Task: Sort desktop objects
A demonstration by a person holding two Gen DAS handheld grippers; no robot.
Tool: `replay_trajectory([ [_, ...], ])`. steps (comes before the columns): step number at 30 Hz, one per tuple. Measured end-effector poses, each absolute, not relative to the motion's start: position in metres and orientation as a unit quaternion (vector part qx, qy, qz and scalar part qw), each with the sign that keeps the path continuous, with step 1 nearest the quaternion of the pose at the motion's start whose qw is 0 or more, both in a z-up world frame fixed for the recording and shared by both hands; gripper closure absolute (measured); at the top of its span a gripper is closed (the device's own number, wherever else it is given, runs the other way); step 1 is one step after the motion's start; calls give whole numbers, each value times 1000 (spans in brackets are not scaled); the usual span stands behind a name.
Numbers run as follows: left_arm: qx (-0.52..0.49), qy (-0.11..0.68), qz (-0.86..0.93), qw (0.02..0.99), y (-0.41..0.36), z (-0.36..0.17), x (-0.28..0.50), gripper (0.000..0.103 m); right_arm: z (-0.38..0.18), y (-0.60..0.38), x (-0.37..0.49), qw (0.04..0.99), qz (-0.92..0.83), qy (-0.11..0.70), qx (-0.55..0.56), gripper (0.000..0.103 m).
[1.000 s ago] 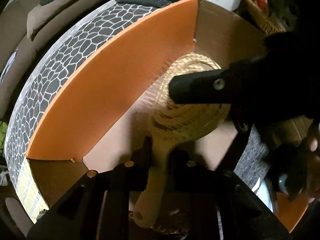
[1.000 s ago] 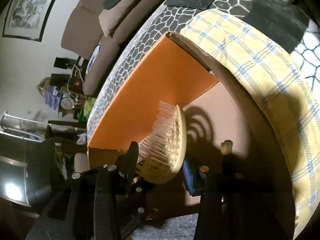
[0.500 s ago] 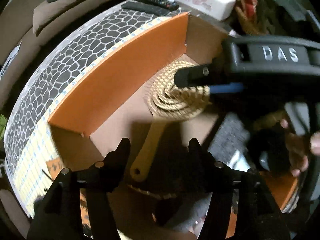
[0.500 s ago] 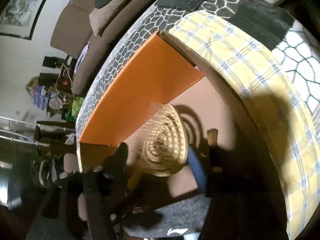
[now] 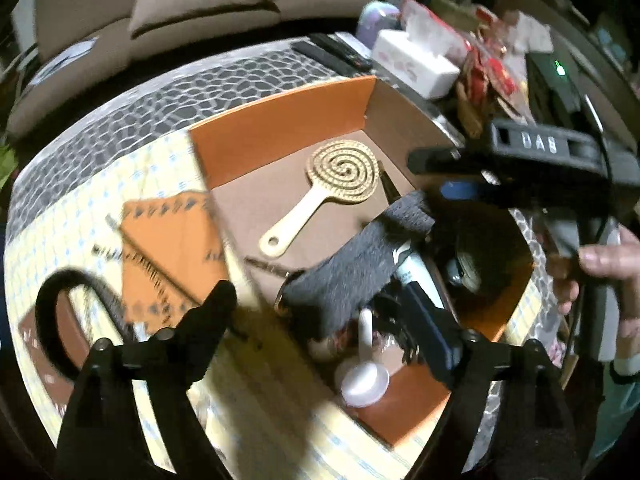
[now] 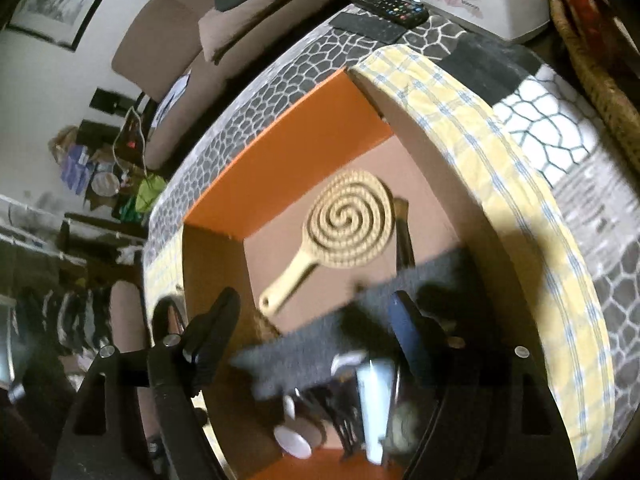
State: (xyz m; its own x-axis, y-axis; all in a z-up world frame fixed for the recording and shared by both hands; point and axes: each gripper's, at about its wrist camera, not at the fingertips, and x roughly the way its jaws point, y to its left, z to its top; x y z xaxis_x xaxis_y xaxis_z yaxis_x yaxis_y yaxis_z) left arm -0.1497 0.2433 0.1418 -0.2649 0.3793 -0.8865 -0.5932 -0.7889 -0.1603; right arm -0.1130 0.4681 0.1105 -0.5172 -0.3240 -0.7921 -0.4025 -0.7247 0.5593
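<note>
A wooden spiral hairbrush [image 5: 332,188] lies flat, bristles up, on the floor of the orange cardboard box [image 5: 280,128]; it also shows in the right wrist view [image 6: 344,224]. My left gripper [image 5: 324,320] is open and empty, raised above the box's near edge. My right gripper [image 6: 316,320] is open and empty above the box; its body [image 5: 552,160] shows at the right of the left wrist view. A grey cloth [image 5: 356,264], a white scoop [image 5: 364,376] and a marker [image 5: 412,268] lie in the box's near half.
An orange notebook [image 5: 172,248] and a black ring-shaped object [image 5: 52,320] lie on the yellow checked cloth [image 5: 80,216] left of the box. A white tissue box [image 5: 416,60] and remote controls [image 6: 388,4] sit at the table's far side. A sofa stands behind.
Both grippers let go of the hairbrush, opened and pulled back upward. The brush now lies flat in the box.
</note>
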Motion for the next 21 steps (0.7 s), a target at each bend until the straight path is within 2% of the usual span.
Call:
replay_trajectory([
  [8,-519,73,804,280,218,149,-107,14,125,428,-75,34,812,288,-506,20],
  [12,-516,55,810,272,209,152,-89,3,133,410,-56,37,823,249,-510,18],
  [21,-512,40,816,266,194,162,-55,0,149,377,-23,45,843,168,-510,16],
])
